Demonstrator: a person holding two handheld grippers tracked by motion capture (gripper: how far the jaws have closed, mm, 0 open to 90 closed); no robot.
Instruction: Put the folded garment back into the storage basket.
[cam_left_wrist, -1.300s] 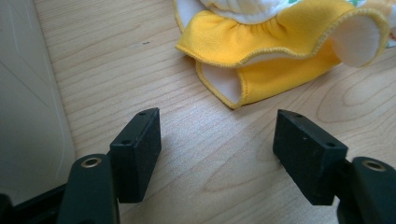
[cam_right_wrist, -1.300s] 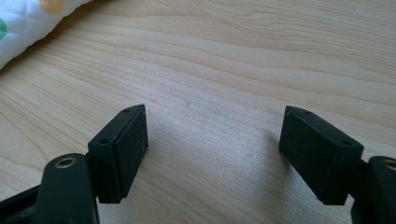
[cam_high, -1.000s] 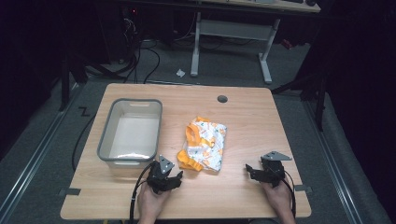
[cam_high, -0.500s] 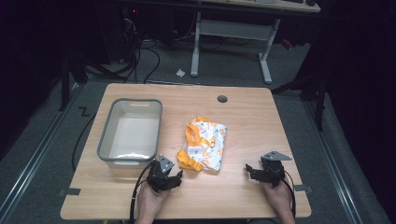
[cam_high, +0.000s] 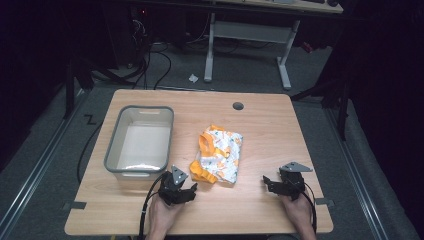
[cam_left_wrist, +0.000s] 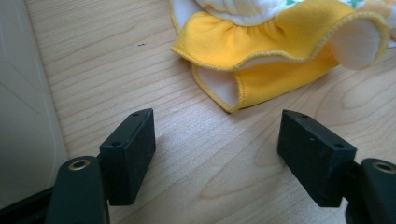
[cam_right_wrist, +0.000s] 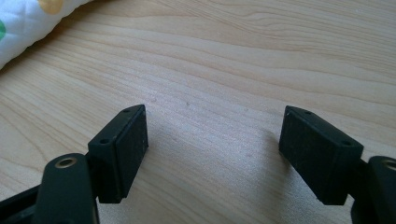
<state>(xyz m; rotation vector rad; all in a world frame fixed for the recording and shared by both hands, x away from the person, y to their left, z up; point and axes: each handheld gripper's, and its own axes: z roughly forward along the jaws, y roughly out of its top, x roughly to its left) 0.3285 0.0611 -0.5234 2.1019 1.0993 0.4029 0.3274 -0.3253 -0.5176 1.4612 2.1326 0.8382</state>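
Note:
A folded white cloth with coloured dots and a yellow frilled edge (cam_high: 220, 155) lies in the middle of the wooden table (cam_high: 260, 125). My left gripper (cam_high: 191, 188) rests on the table just short of the cloth's near left corner. Its jaws have just been opening and stand open with only bare wood between them. In the left gripper view the yellow hem (cam_left_wrist: 280, 42) lies a little beyond the left gripper (cam_left_wrist: 217, 135). My right gripper (cam_high: 267, 182) sits open at the near right, apart from the cloth. In the right gripper view the cloth's edge (cam_right_wrist: 28, 23) lies far from the right gripper (cam_right_wrist: 212, 135).
A grey plastic tub (cam_high: 112, 155) with nothing in it stands left of the cloth, its wall (cam_left_wrist: 23, 116) close beside my left gripper. A round cable hole (cam_high: 238, 106) sits near the far edge. Desk legs and cables lie on the floor beyond.

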